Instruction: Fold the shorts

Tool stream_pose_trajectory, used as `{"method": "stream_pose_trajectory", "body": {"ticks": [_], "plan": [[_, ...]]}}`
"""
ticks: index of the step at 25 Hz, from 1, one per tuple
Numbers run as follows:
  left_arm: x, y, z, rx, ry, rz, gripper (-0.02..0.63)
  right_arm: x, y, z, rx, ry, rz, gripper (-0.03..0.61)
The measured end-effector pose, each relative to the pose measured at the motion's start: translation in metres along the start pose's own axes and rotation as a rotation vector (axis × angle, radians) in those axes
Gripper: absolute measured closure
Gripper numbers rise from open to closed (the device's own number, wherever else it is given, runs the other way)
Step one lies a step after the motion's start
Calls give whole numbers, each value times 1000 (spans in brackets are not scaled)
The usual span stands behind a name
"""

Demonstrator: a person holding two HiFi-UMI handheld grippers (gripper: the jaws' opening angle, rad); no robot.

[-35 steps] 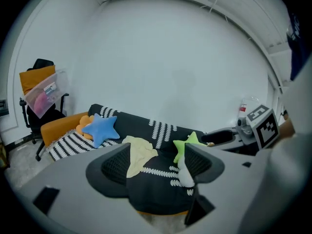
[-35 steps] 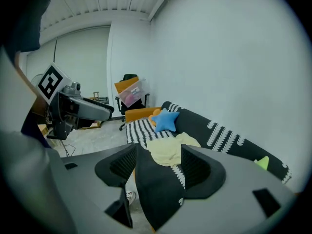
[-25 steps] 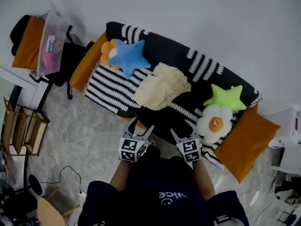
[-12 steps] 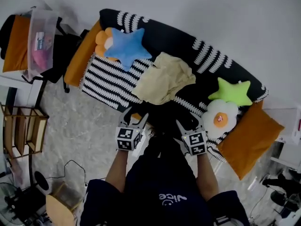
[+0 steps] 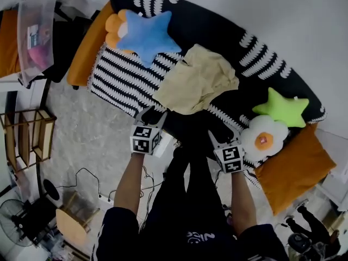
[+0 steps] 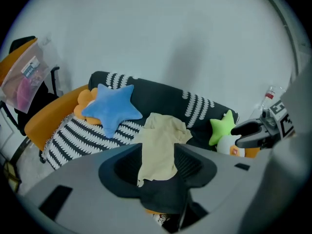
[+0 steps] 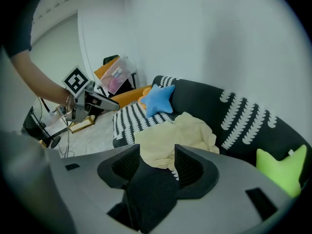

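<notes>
Looking down in the head view, the shorts point(image 5: 198, 80) lie as a crumpled, pale cream heap on the sofa point(image 5: 209, 26). They sit partly over a black-and-white striped throw point(image 5: 117, 83), between a blue star cushion point(image 5: 144, 34) and a green star cushion point(image 5: 281, 109). The left gripper point(image 5: 152, 115) and the right gripper point(image 5: 218, 139) hang near the seat's front edge, apart from the cloth. An egg-shaped cushion point(image 5: 263, 139) and an orange cushion point(image 5: 291, 165) crowd the right end. The floor point(image 5: 89, 129) is pale grey, with cables and a wooden rack point(image 5: 24, 140) on it.

From the left gripper view, its jaws stand partly apart, having just been closing, and nothing is between the pads. The shorts only show through the gap, farther off. They look thin, light and limp, so I'd expect them to sag and drag rather than slide stiffly. There is nothing fragile about them.

From the right gripper view, those jaws too are partly apart, just narrowed and empty, with the heap's near edge ahead. I'd pinch two outer corners, one per gripper, and pull the cloth flat. I can't tell which edge is the waistband. The soft seat will give, and a white wall closes the room behind.
</notes>
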State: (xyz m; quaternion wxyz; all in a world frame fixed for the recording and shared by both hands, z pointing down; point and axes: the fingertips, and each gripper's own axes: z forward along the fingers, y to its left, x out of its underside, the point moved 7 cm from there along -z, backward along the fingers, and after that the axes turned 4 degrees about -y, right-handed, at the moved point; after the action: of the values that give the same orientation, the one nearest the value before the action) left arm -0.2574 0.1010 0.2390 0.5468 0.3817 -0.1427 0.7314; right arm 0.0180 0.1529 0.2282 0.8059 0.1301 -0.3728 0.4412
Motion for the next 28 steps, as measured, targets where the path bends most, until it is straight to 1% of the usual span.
{"method": "stream_pose_trajectory", "body": {"ticks": [4, 8, 11, 12, 13, 14, 16, 19, 22, 23, 26, 27, 28], "plan": [[19, 29, 42, -43, 81, -51, 419, 25, -16, 39, -28, 38, 27, 362], [47, 50, 84, -69, 146, -141, 422, 55, -33, 83, -37, 76, 72, 376], [71, 69, 113, -111, 179, -197, 420, 78, -45, 120, -47, 101, 102, 387], [77, 74, 122, -125, 182, -205, 420, 85, -48, 131, -53, 111, 105, 390], [84, 78, 129, -137, 185, -206, 402, 92, -50, 140, -60, 123, 106, 393], [90, 81, 135, -145, 190, -201, 368, 100, -51, 148, -67, 134, 105, 396], [102, 85, 148, -152, 208, -193, 339, 116, -54, 163, -72, 152, 100, 399], [121, 96, 164, -174, 239, -209, 336, 139, -57, 183, -65, 194, 113, 402], [136, 115, 173, -243, 259, -233, 325, 152, -56, 205, -50, 208, 140, 397], [142, 121, 176, -254, 267, -260, 325, 153, -55, 211, -41, 201, 144, 399], [163, 130, 186, -234, 311, -402, 328, 156, -52, 222, -29, 205, 133, 403], [169, 132, 188, -229, 331, -432, 344, 158, -51, 224, -26, 212, 129, 403], [172, 134, 189, -232, 352, -443, 376, 159, -51, 226, -19, 216, 129, 408]]}}
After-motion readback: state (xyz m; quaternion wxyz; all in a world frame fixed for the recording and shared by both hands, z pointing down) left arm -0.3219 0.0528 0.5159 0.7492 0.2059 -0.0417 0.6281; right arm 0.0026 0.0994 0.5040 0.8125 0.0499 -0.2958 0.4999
